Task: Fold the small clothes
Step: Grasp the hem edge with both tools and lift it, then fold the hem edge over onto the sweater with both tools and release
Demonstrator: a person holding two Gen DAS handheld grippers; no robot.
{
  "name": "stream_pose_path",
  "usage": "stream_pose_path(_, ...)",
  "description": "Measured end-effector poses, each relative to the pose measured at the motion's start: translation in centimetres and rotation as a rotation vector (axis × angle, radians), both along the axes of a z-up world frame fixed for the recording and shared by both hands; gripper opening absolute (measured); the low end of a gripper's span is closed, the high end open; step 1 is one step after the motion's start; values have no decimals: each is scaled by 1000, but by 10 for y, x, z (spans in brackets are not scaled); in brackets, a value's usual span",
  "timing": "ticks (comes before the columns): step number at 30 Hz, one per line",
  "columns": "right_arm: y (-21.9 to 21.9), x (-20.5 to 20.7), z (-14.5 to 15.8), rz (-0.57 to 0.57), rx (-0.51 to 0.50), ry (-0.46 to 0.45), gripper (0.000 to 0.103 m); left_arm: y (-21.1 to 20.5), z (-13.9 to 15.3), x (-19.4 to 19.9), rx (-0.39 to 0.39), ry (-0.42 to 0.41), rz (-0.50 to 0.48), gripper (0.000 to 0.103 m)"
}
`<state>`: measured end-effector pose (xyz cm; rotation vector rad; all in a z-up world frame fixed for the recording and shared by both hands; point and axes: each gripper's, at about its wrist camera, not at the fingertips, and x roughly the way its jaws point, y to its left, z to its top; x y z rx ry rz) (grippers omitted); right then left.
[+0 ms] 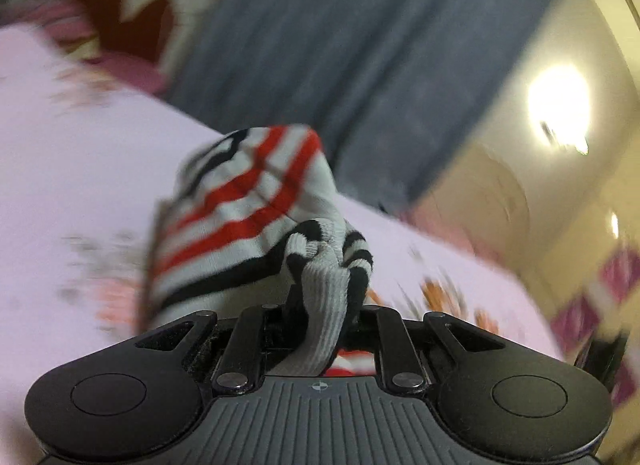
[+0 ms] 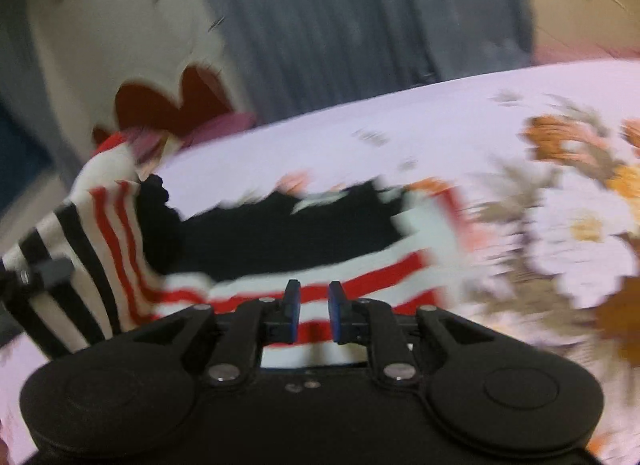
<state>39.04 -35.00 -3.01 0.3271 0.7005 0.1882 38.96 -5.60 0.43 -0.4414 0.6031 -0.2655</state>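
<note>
Here the left gripper (image 1: 324, 305) pinches the striped garment's (image 1: 244, 201) ribbed edge — cloth trailing ahead. The right gripper (image 2: 313, 313) hangs slightly parted, empty — garment lying crosswise just beneath.

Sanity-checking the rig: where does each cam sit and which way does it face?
Left wrist: on the left gripper, facing over the floral bed sheet toward a grey curtain; its fingers clamp the striped garment.
Right wrist: on the right gripper, jaws slightly apart, nothing pinched, garment beneath.
Shared: garment, sheet, curtain.
</note>
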Motion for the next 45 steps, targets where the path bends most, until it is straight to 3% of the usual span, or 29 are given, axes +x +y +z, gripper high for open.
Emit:
stream_pose_path(2,-32,-4,6,-35,57,-7,16,-51,-8,7,99,56,-74,16)
stream_pose_path(4,-59,-7,7,-52,119,6,19,-103,-33,16,218,153,-163,20)
stream_pose_path(5,-70,-9,5,-58,144,19,21,-123,-46,21,275,230,-215,31)
stream_pose_path(6,-82,-10,3,-68,167,36,30,-138,-51,18,316,264,-250,36)
stream_pose_path(7,-91,-11,1,-77,185,46,49,-141,-42,6,319,218,-252,48)
stream_pose_path(9,-104,-16,1,-66,214,37,60,-125,-18,-11,240,150,-260,51)
stream_pose_path(13,-107,-16,-6,37,318,66,55,-65,15,-16,245,54,-105,51)
stream_pose_path(15,-94,-12,-10,91,325,89,54,-29,9,1,283,81,-28,49)
stream_pose_path(17,-75,-6,-16,134,303,125,52,-6,-7,11,286,130,17,34)
stream_pose_path(21,-50,11,-32,146,237,209,43,14,-45,22,250,213,8,34)
stream_pose_path(23,-37,20,-41,127,167,237,40,12,-52,19,264,202,3,34)
stream_pose_path(26,-22,24,-40,151,82,213,23,1,-53,24,298,196,-17,34)
stream_pose_path(28,-13,16,-31,195,18,148,17,-6,-46,22,356,178,-50,31)
stream_pose_path(31,-11,-8,-9,228,-74,18,16,-32,-37,23,520,98,-152,22)
stream_pose_path(32,-12,-13,-8,234,-103,-10,16,-37,-39,27,547,114,-179,22)
stream_pose_path(34,-16,-1,-27,219,-149,56,17,-47,-45,35,578,130,-192,22)
stream_pose_path(36,-26,11,-42,200,-95,109,19,-48,-43,40,571,138,-190,22)
stream_pose_path(38,-35,13,-34,170,-42,109,25,-41,-37,43,534,155,-200,22)
stream_pose_path(41,-51,26,-26,103,35,100,28,-23,-27,51,383,141,-196,22)
stream_pose_path(45,-55,65,-37,76,98,167,25,-34,-33,73,413,119,-218,22)
